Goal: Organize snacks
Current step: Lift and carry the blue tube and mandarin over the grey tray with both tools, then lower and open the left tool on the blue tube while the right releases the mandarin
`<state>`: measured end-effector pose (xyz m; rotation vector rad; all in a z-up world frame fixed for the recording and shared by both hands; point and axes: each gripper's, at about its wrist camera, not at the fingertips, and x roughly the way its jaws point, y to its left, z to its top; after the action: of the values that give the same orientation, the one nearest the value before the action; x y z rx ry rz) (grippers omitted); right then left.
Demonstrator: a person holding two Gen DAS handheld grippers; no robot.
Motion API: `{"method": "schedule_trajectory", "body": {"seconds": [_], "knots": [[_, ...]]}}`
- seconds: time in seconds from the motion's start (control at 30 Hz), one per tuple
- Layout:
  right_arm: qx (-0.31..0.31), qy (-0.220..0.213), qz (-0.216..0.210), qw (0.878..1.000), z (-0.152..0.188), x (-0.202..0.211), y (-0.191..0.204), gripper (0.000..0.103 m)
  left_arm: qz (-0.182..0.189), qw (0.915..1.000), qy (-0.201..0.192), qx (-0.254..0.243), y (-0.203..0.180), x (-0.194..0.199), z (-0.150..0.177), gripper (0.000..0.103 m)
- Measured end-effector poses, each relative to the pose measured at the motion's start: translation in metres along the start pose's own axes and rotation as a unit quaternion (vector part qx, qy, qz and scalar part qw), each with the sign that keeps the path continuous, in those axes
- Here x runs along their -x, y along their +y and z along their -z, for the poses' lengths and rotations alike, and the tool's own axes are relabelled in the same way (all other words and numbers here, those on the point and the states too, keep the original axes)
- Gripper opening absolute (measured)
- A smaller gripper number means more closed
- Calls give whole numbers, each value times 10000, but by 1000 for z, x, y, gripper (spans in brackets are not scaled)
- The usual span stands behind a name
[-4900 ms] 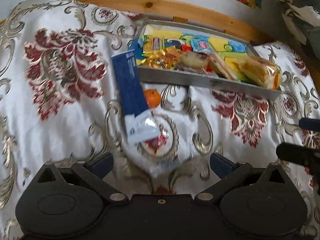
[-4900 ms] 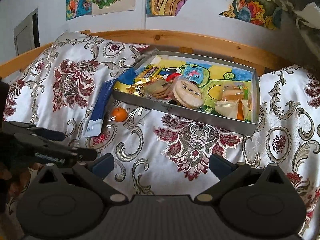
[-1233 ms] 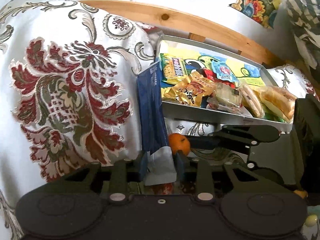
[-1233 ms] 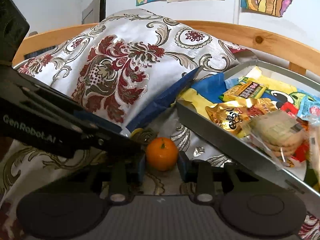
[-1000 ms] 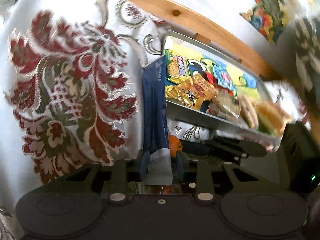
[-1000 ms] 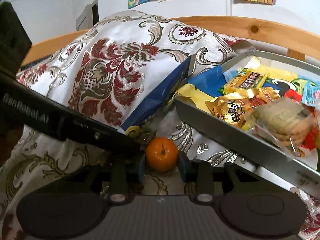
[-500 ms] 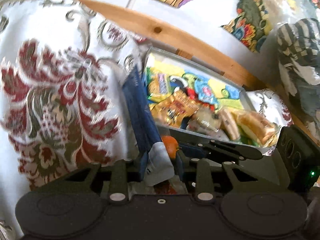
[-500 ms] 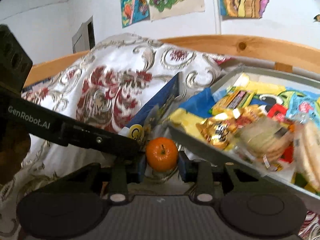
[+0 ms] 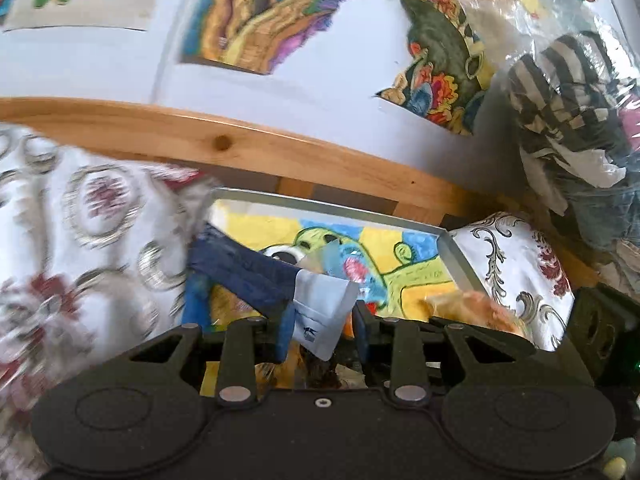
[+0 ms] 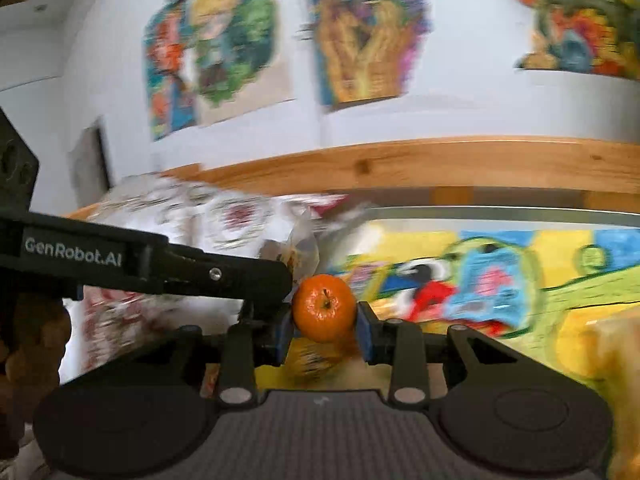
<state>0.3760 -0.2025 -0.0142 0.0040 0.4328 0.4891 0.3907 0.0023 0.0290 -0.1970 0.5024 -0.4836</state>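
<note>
The mandarin (image 10: 324, 307) is pinched between the pads of the right gripper (image 10: 325, 330), held clear above the near part of the metal tray (image 10: 500, 213); it looks firm, round and light, so a hold across its widest part, as now, should keep it from rolling out, though hard squeezing would likely bruise it. The blue snack packet (image 9: 256, 276) is clamped at its pale sealed end by the left gripper (image 9: 320, 330), its dark body trailing up and left over the tray's left portion. The packet appears thin, limp and slippery, judged liable to swing or slide; the sealed end is the stiffest place to hold it. The tray (image 9: 320, 205) has a cartoon-printed floor and holds other wrapped snacks, blurred here. It rests on a floral bedspread (image 9: 92, 220) against a wooden rail (image 9: 220, 146). Both views are motion-blurred.
</note>
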Motion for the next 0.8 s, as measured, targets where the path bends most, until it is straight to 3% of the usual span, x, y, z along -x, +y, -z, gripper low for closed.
{"method": "schedule_trajectory", "body": {"seconds": [0.17, 0.37, 0.5, 0.67, 0.8], "knots": [[-73, -29, 562, 9984, -7, -7, -23, 38, 42, 9996, 25, 276, 3, -38, -4, 33], [110, 73, 959, 9953, -1, -11, -32, 39, -172, 9993, 53, 338, 3, -59, 2, 34], [172, 60, 1124, 9935, 0, -10, -33, 51, -298, 9984, 85, 476, 9, -62, 5, 40], [201, 48, 1243, 9920, -3, -7, -34, 63, -517, 9969, 129, 575, 14, -58, 6, 59], [269, -12, 1373, 9902, -5, -2, -32, 80, -627, 9951, 23, 770, 20, -47, 7, 76]]}}
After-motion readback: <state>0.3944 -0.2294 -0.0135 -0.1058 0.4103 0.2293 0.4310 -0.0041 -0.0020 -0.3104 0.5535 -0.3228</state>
